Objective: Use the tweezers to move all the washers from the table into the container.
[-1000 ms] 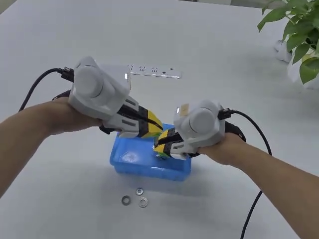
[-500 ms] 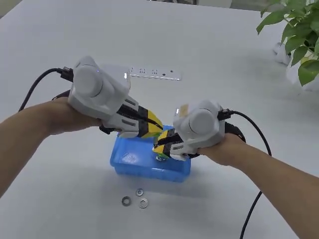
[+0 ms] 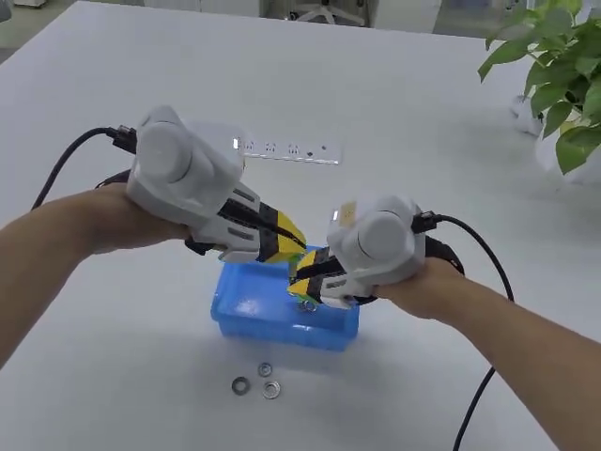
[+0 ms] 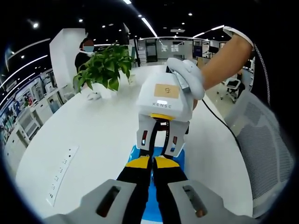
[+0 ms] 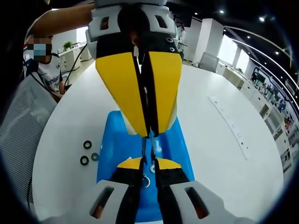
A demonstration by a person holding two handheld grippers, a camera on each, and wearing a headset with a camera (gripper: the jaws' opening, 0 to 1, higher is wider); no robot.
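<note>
Left gripper (image 3: 289, 235) and right gripper (image 3: 302, 282) pinch narrow on the tweezers (image 5: 147, 144) above the container (image 3: 246, 326) — 3 washers (image 3: 271, 391) lie beside its near wall.

white table (image 3: 423, 94) | blue container (image 3: 249, 312) | three washers (image 3: 241, 385) | power strip (image 3: 286, 150)

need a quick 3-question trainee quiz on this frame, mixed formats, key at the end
1. Count: how many washers lie on the table outside the container?
2. True or false: the power strip lies on the far side of the container from those washers.
3. The left gripper has its tongs shut on: A a washer; B the tweezers; C the container rim.
Key: 1 three; 2 true; 3 B.
</note>
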